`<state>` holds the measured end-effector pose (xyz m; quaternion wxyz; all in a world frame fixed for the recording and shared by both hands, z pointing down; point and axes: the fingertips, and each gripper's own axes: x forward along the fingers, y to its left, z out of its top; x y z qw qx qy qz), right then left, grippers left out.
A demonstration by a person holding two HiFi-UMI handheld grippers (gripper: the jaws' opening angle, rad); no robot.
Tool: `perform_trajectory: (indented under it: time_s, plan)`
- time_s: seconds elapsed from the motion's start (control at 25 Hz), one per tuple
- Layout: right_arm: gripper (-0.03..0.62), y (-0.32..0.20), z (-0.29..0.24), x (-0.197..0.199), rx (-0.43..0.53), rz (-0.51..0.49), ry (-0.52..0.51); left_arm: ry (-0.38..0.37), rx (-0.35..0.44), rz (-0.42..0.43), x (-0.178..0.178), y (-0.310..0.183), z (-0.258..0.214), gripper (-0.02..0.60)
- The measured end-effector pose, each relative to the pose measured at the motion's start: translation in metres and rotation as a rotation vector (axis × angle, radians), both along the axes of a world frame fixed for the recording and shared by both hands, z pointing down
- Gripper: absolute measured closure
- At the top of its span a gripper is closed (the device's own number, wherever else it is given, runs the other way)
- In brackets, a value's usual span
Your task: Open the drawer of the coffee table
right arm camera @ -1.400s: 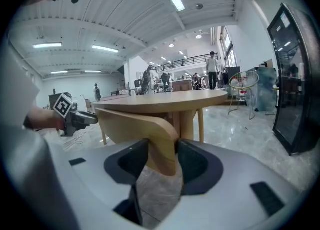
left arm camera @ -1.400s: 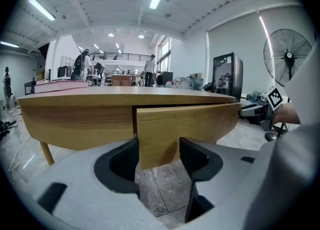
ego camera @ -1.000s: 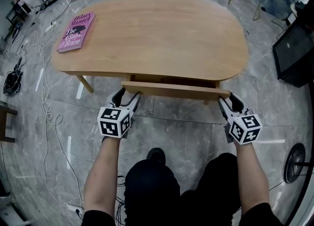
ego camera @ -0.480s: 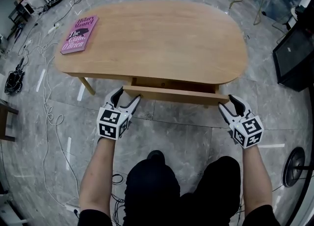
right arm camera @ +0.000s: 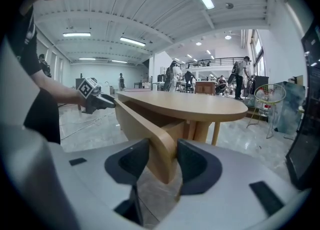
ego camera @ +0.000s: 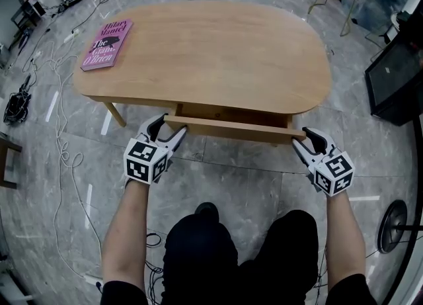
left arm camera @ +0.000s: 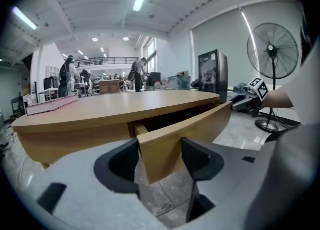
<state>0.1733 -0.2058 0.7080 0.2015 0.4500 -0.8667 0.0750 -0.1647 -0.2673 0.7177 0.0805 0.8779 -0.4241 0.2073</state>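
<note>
With the drawer [ego camera: 231, 127] barely out at the worktop's [ego camera: 211, 52] 6 o'clock edge, the left claw [ego camera: 168, 127] at its 9 o'clock end and the right claw [ego camera: 305, 137] at 3 o'clock are wide, closing on its front; uneven pulls could skew and jam it.

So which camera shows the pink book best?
The head view: the pink book lies cover-up on the coffee table. The left gripper view catches only its edge; the right gripper view shows nothing clear.

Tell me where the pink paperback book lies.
In the head view, the pink paperback book lies at the far left of the oval wooden coffee table.
</note>
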Motion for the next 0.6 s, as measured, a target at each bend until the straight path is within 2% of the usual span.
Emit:
perform_trajectory:
  time_s: [0.48,0.6]
  plan:
    - [0.418,0.035,0.0,-0.003,-0.02,-0.025,-0.014,0.0,-0.025,0.002,-0.007,0.037,-0.001,0.319]
    - [0.419,0.037,-0.008,-0.005,-0.004,-0.064,0.041,-0.054,-0.006,-0.016,-0.009,0.039,-0.006,0.339]
